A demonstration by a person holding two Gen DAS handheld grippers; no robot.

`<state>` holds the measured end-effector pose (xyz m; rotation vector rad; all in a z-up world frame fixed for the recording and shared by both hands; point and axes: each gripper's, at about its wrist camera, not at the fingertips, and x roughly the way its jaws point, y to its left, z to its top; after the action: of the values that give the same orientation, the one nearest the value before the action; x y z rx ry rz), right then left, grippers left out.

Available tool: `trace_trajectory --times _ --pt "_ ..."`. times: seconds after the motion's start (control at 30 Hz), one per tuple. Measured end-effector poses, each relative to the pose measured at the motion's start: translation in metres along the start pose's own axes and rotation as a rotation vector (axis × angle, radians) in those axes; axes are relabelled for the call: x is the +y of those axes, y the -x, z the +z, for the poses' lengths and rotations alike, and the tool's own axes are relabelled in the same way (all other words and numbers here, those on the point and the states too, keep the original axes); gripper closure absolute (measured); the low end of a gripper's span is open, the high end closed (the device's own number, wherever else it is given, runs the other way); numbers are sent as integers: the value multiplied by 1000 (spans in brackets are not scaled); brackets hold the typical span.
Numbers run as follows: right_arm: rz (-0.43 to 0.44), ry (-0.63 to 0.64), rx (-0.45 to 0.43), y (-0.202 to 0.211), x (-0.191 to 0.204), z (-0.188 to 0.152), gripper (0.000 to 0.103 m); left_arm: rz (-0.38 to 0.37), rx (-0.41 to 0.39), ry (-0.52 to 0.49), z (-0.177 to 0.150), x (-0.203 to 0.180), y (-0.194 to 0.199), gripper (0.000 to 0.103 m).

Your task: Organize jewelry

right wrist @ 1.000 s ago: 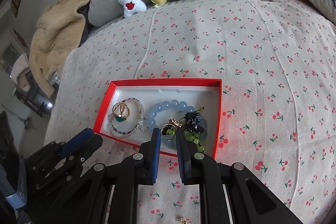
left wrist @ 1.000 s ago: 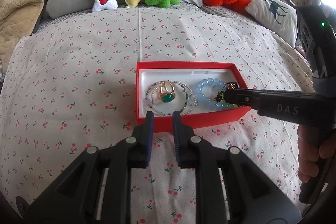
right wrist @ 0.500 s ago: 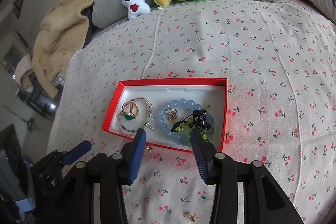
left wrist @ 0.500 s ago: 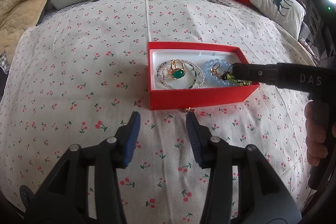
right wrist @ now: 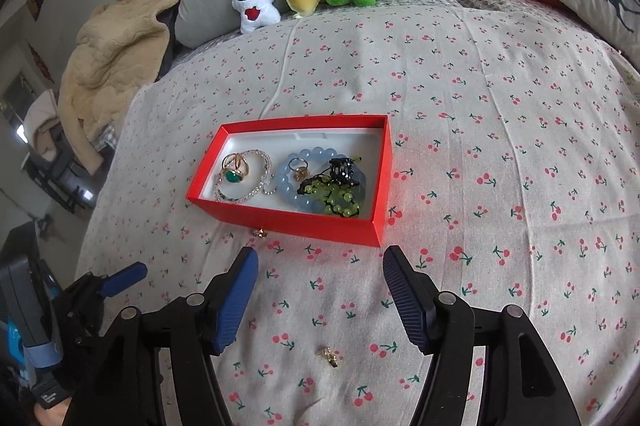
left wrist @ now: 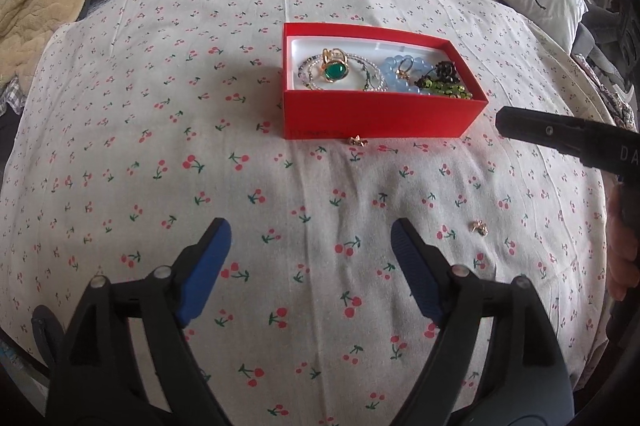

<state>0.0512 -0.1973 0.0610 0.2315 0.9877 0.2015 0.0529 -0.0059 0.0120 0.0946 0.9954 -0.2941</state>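
Both jaws apart over cherry-print sheet (left wrist: 160,106): left gripper (left wrist: 310,250), right gripper (right wrist: 318,276); red box (right wrist: 288,218) jewelry-filled, two earrings (right wrist: 331,356) outside.

red box (right wrist: 288,222) open, white lining, lies flat on bed. inside left: gold ring with green stone (right wrist: 234,172) on clear bead bracelet (right wrist: 244,192). inside right: blue bead bracelet (right wrist: 298,186), small ring (right wrist: 299,168), green-black beads (right wrist: 338,200). gold earring (right wrist: 261,233) touching near wall outside; second earring (right wrist: 330,356) nearer, apart.

Black left gripper (left wrist: 306,254), ribbed blue fingers (left wrist: 416,278), silver screws
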Motion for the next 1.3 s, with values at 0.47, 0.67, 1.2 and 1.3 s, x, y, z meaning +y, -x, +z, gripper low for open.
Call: trace_trajectory --times 0.47,0.67,1.2,1.3 --pt "-70 95 80 -1 0 -73 29 21 86 -43 -42 -19 -7 20" --pt "-91 130 132 -13 9 -95 29 42 91 -64 -57 -23 -9 19" --pt "-154 179 74 -24 14 -100 24 65 31 -64 -64 -18 -10 12" --pt "-189 198 69 -27 20 -98 28 69 20 -71 -63 -18 -11 12"
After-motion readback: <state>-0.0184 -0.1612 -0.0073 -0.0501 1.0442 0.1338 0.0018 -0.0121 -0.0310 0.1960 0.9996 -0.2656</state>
